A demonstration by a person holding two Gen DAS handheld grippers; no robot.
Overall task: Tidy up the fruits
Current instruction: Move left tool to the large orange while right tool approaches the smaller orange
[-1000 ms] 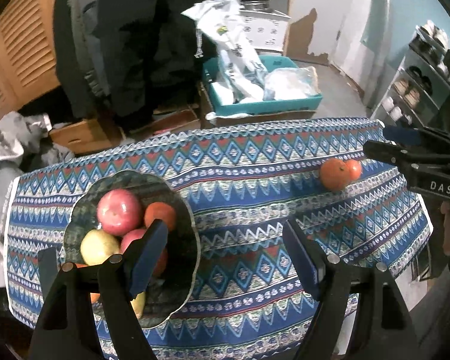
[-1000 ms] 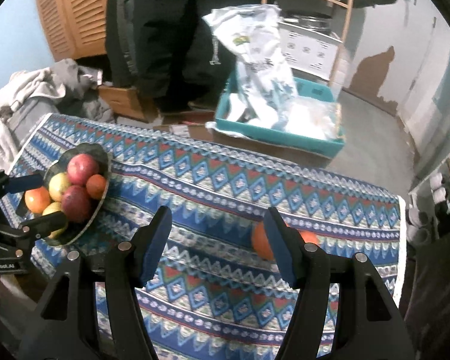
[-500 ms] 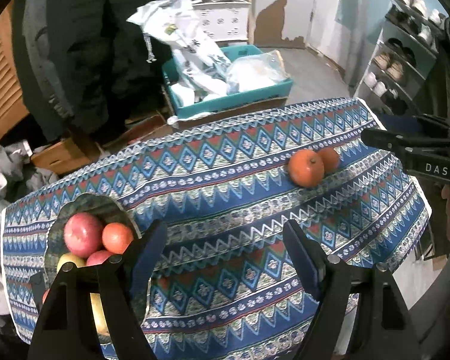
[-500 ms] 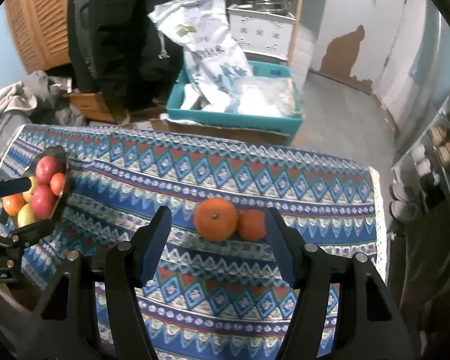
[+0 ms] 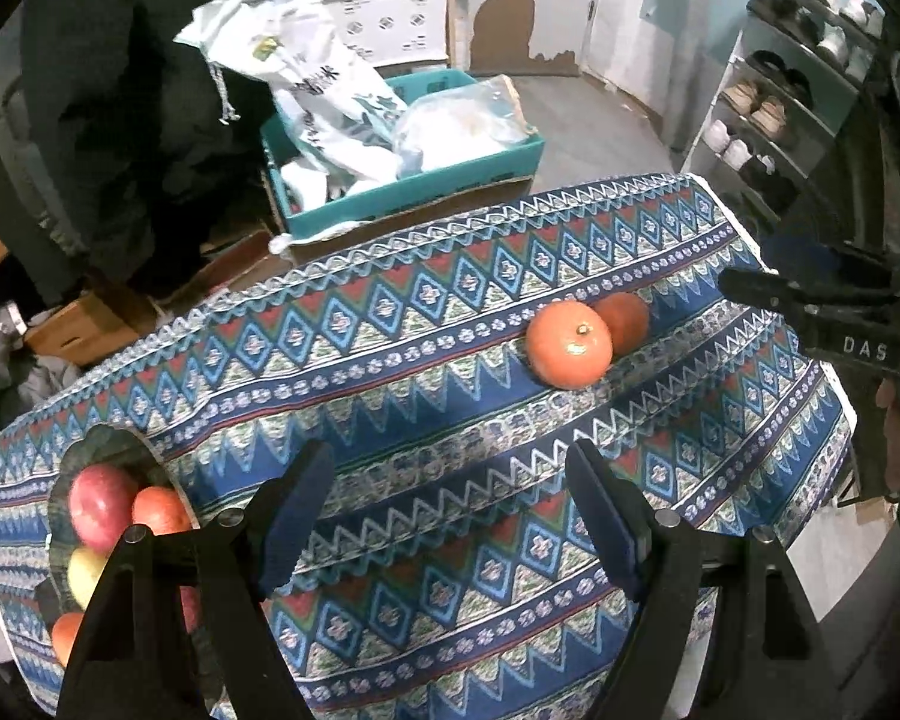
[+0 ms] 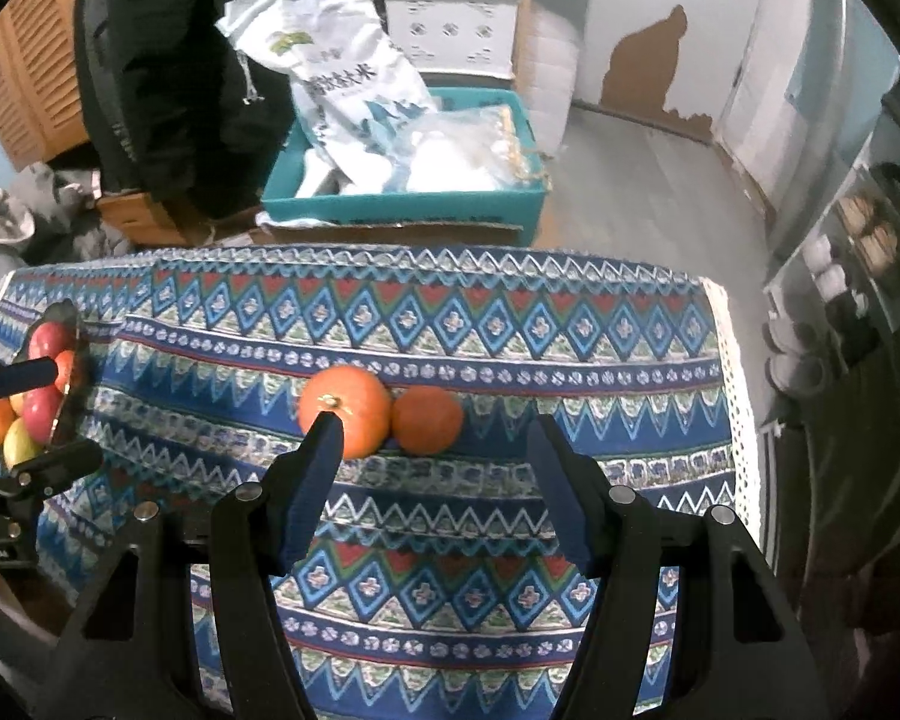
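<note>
Two oranges lie side by side on the patterned tablecloth [image 6: 510, 324]: a larger orange [image 6: 354, 405] and a smaller orange [image 6: 427, 420]. In the left wrist view they are the larger orange [image 5: 569, 345] and the smaller orange [image 5: 625, 319], ahead and to the right. A dark glass bowl [image 5: 114, 450] at the table's left end holds red apples, a yellow one and oranges; it shows in the right wrist view as the bowl [image 6: 72, 372]. My right gripper [image 6: 432, 438] hovers open just before the two oranges, its left finger overlapping the larger one. My left gripper [image 5: 450, 468] is open over bare cloth, empty.
Beyond the table's far edge stands a teal crate [image 6: 402, 204] with a white rice sack [image 6: 342, 78] and plastic bags. A person in dark clothes [image 6: 168, 60] stands at the back left. A shoe rack [image 5: 798, 90] lines the right wall. Clothes are piled at the left.
Both grippers have swept to the right across the table and sunk a little. The oranges now sit before the right gripper; the bowl has slid to the left edge of both views.
</note>
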